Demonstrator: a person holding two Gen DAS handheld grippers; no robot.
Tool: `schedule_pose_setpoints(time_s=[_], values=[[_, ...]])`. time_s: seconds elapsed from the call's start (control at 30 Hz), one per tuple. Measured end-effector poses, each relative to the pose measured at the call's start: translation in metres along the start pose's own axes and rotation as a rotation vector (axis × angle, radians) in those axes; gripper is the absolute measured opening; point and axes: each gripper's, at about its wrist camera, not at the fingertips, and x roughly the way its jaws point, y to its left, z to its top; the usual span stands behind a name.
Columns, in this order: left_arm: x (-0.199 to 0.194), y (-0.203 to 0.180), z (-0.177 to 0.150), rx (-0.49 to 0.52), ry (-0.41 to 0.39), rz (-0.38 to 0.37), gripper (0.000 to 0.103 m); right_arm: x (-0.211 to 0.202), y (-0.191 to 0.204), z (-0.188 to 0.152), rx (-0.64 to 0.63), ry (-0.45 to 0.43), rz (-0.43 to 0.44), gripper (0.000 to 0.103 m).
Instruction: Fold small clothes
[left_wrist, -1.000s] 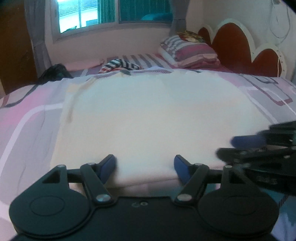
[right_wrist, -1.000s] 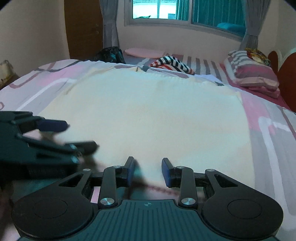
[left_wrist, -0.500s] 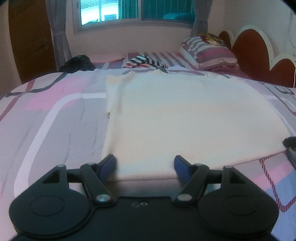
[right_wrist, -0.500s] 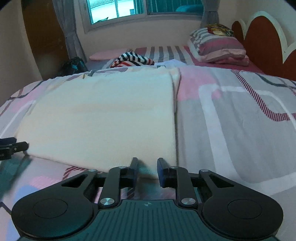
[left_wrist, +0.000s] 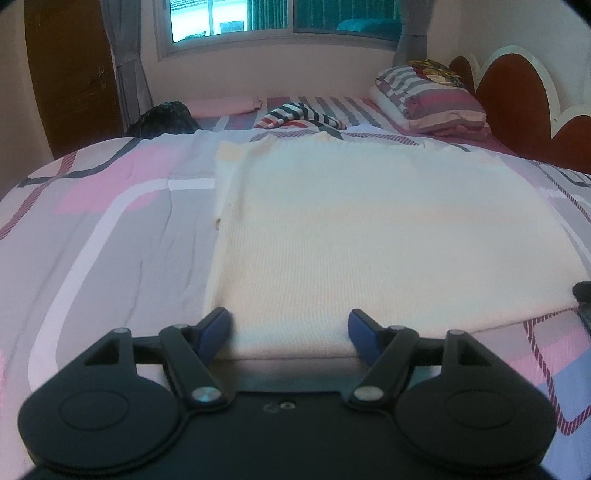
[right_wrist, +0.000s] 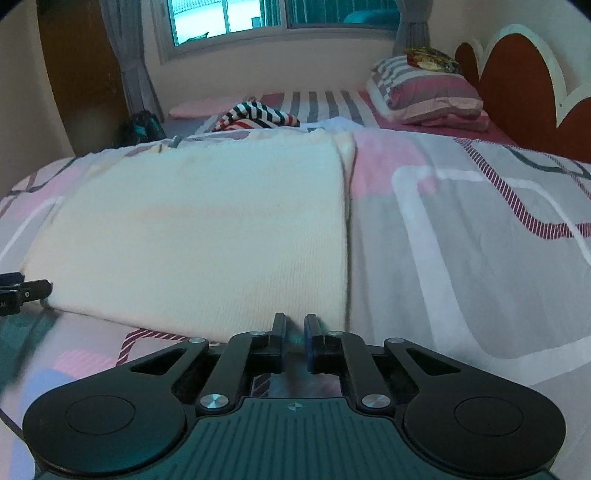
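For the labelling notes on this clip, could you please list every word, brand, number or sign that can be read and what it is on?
"AI": white letters, cut off by the frame edge, on the left gripper at the left of the right wrist view.
Printed picture on the top pillow: too blurred to read.
Cream garment, bedspread: no text visible.

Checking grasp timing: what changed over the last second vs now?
Both grippers spread from mid-hem to the near corners of the cream garment: left gripper to its left corner, right gripper to its right one. The right jaws are closing at the hem; pinch unclear. Unchanged: left jaws wide, garment flat on the bedspread.
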Motion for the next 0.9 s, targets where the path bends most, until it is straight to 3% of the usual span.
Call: schedule_pose_setpoints(time_s=[0.1, 0.17, 0.4, 0.53, 0.63, 0.77, 0.83, 0.9], values=[[0.0, -0.001, -0.001, 0.007, -0.005, 0.001, 0.072, -0.013, 0.002, 0.002, -0.004, -0.08, -0.011, 0.009], [0.0, -0.002, -0.003, 0.008, -0.012, 0.005, 0.073, -0.002, 0.004, 0.0, -0.026, -0.015, -0.021, 0.009], [-0.004, 0.006, -0.003, -0.013, -0.019, -0.027, 0.072, 0.004, -0.009, -0.002, 0.027, 0.001, 0.025, 0.009], [-0.028, 0.032, -0.005, -0.196, -0.041, -0.059, 0.069, 0.0, -0.007, 0.002, -0.002, 0.012, 0.021, 0.009], [-0.037, 0.052, -0.022, -0.439, 0.0, -0.162, 0.064, -0.016, -0.003, 0.003, 0.04, -0.056, 0.064, 0.01], [-0.034, 0.06, -0.04, -0.614, -0.01, -0.22, 0.06, -0.02, 0.001, 0.005, 0.098, -0.057, 0.118, 0.013], [-0.029, 0.062, -0.043, -0.698, -0.012, -0.256, 0.06, -0.021, 0.006, 0.007, 0.092, -0.067, 0.125, 0.018], [-0.02, 0.066, -0.045, -0.79, -0.02, -0.304, 0.06, -0.022, 0.009, 0.01, 0.097, -0.076, 0.133, 0.039]])
